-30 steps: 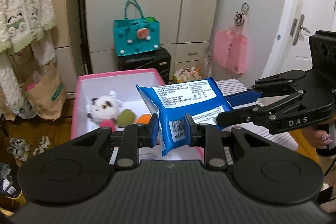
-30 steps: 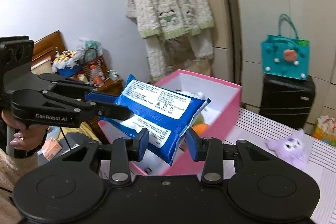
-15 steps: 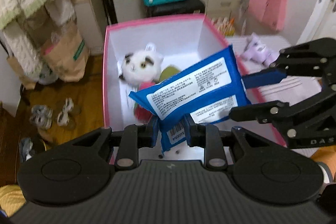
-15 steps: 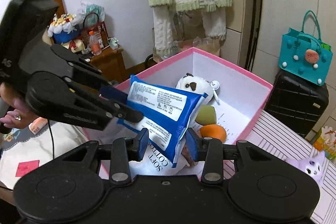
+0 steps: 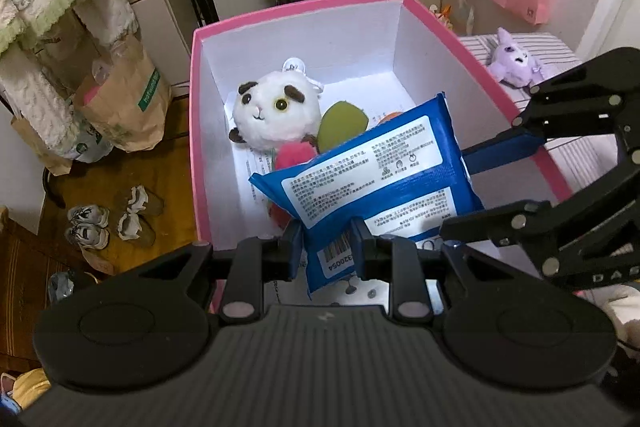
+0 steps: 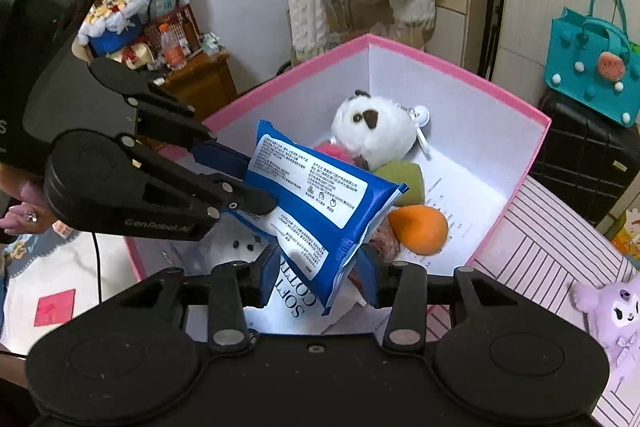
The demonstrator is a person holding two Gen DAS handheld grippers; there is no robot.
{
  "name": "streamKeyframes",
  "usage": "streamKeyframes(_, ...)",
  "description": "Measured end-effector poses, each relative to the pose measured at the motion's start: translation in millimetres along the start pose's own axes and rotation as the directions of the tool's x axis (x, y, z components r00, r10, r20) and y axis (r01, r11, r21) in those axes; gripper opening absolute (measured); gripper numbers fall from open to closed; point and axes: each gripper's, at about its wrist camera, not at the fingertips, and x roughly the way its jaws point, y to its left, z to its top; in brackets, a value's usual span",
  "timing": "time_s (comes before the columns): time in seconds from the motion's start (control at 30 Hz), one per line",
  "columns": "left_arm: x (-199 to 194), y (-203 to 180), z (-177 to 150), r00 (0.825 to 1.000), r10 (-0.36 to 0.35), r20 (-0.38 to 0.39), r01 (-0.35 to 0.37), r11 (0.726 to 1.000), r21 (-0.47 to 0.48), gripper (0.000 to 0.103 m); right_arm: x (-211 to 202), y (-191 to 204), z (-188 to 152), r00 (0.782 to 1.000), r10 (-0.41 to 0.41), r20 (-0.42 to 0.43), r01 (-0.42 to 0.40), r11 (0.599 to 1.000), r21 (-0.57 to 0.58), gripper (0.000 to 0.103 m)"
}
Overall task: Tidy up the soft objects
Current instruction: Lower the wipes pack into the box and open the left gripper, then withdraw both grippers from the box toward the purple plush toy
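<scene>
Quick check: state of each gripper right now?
Left gripper: shut on the blue wipes pack.
Right gripper: jaws opening, same pack between them, over the pink box.

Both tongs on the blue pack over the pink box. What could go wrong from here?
1. The right tongs are opening on the blue pack while the left tongs pinch only its sealed end near the barcode; the pack may swing or slip.
2. It hangs above the white plush and green sponge, so it may land propped on them, not flat.
3. The right tongs' fingers sit close to the pink box wall and could catch its rim when pulling out.
</scene>
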Motion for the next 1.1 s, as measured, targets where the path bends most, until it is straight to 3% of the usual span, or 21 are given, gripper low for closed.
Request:
streamKeyframes(0.2, 4.4, -7.4, -0.3, 0.996, 0.09, 0.026, -0.091, 0.995, 0.047, 0.033, 7.5, 3.0, 1.7, 1.0, -0.031, -0.006, 0.031, 0.999, -0.024, 0.049)
streamKeyframes(0.43, -13.3, -17.5, -7.3, 0.99, 0.111, 0.092, -0.117, 0.991, 0.058, 0.038, -20.0, 2.5, -7.3, 0.996, -0.038, 0.077, 0.041, 0.999, -0.034, 0.051)
streamKeyframes(0.57, -31.8, -15.6, -12.3, 0.989, 0.082, 0.124, -0.085, 0.996, 0.017, 0.038, -47.5, -3.4, -15.7, 0.991, -0.017, 0.132, 0.018, 1.0, -0.01, 0.051)
streamKeyframes(0.77, -63.3, -17.9, -14.0, 0.988, -0.017, 0.152, 0.021, 0.999, -0.028, 0.039, -81.7, -3.8, -20.2, 0.982, 0.024, 0.188, -0.026, 1.0, 0.004, 0.052)
streamKeyframes(0.87, -81.2, -25.9, -12.3, 0.985, -0.011, 0.172, 0.015, 1.0, -0.021, 0.039, -95.6, -6.2, -23.6, 0.98, 0.034, 0.198, -0.036, 0.999, 0.005, 0.052)
streamKeyframes(1.03, -108.3, -36.9, -8.1, 0.994, -0.053, 0.097, 0.055, 0.998, -0.012, 0.041, -125.6, -11.6, -27.5, 0.983, 0.029, 0.179, -0.031, 1.0, 0.006, 0.052)
streamKeyframes(1.1, -121.5, -42.3, -7.7, 0.995, -0.024, 0.097, 0.025, 1.0, -0.012, 0.041, -141.9, -16.3, -31.0, 0.982, 0.023, 0.186, -0.025, 1.0, 0.006, 0.052)
